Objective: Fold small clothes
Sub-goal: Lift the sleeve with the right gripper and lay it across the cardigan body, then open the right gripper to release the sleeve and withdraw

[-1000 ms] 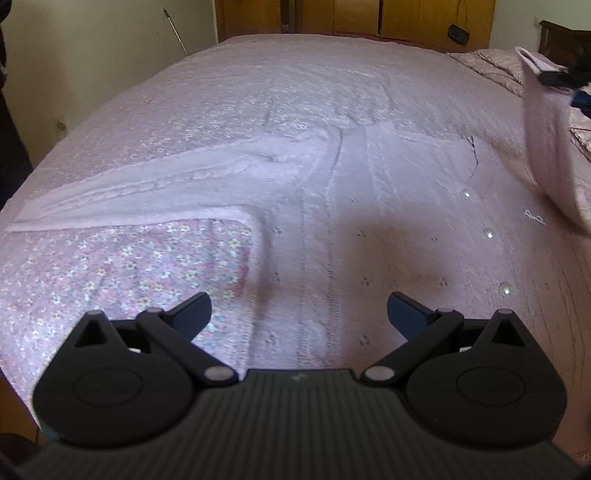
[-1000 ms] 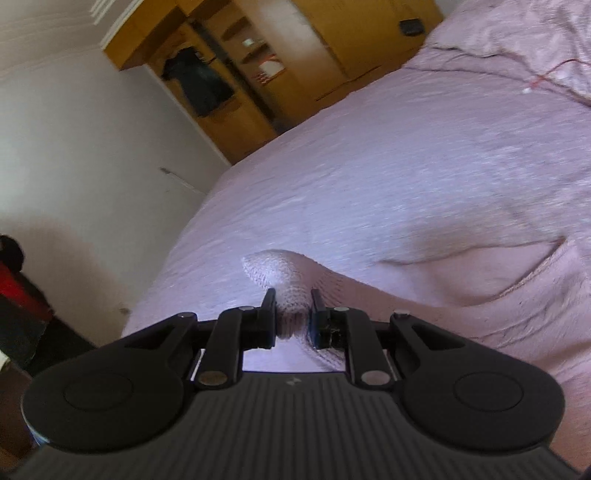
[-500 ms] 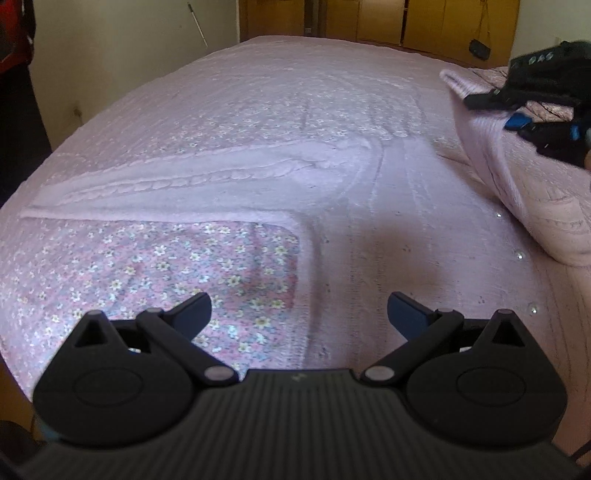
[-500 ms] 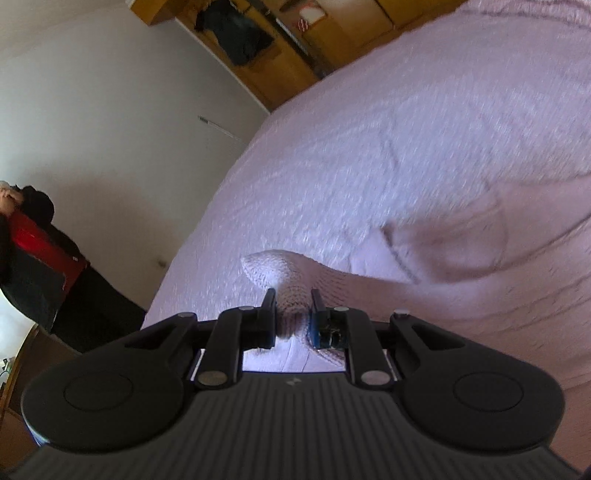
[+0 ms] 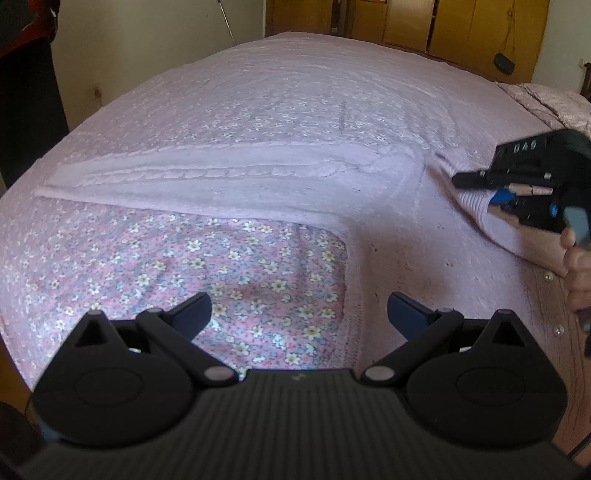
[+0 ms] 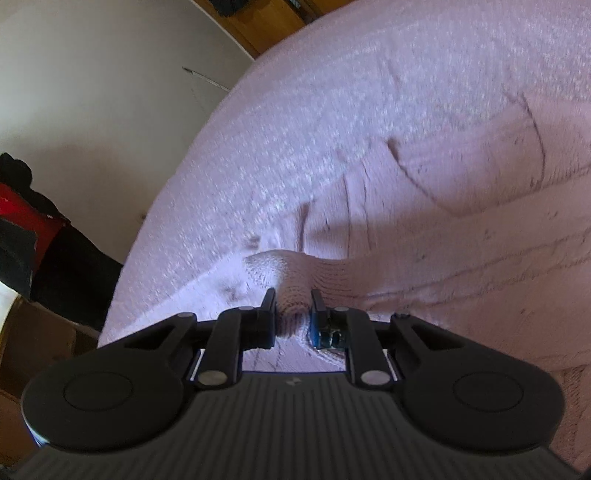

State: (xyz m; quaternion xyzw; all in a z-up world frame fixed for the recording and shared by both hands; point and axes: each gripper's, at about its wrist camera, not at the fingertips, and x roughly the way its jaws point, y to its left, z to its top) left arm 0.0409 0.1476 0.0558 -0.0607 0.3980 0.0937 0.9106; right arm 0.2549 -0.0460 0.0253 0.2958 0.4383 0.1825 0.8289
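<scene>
A pink knitted cardigan lies spread on the bed, over a floral bedspread that shows bare in the angle below its outstretched sleeve. That sleeve runs flat toward the left edge of the bed, cable pattern up. The left gripper hangs above the bedspread near the cardigan's side seam, its fingers spread wide with nothing between them. At the right of the left wrist view, the right gripper holds the other sleeve folded in over the cardigan's body, and small buttons show along the front edge beneath it. In the right wrist view the right gripper is clamped on the ribbed cuff, the knit bunched between its two fingers and the sleeve trailing away to the right across the cardigan. Wooden wardrobes stand beyond the far end of the bed, and a person in dark and red clothing stands by the wall.
</scene>
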